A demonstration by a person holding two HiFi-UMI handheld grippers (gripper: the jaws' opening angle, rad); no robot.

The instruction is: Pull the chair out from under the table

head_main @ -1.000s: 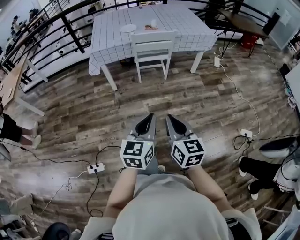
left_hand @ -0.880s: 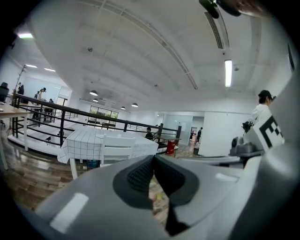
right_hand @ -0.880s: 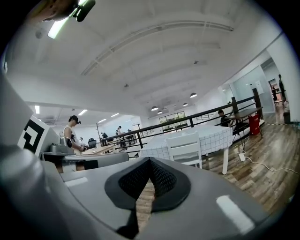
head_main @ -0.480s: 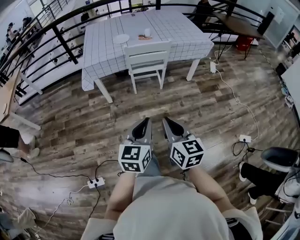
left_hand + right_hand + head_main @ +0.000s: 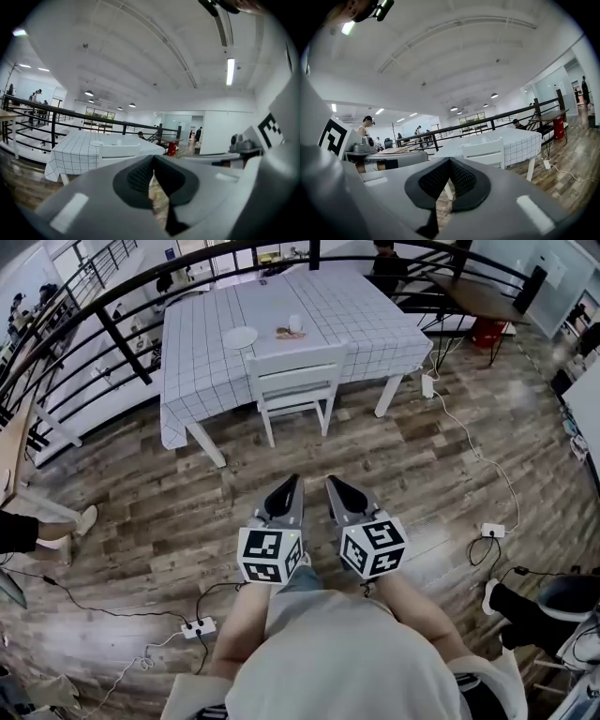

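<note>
Two grey plastic grippers low in the middle, left gripper (image 5: 292, 480) and right gripper (image 5: 330, 482), side by side. Both pairs of dark, ribbed jaws pressed together, nothing between them. Well ahead, one white slat-backed chair (image 5: 294, 381), pushed in at the near edge of one rectangular table (image 5: 206, 352) draped in white with a thin dark grid. On top, one round white plate (image 5: 240, 337) and one small cup (image 5: 295, 323). Underfoot, brown wood-plank floor (image 5: 141, 493).

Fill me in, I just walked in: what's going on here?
A person holds a gripper in each hand. The left gripper and right gripper are both shut and empty, aimed at a white chair tucked under the checked-cloth table. Neither touches the chair yet; a stretch of wooden floor lies between.
</note>
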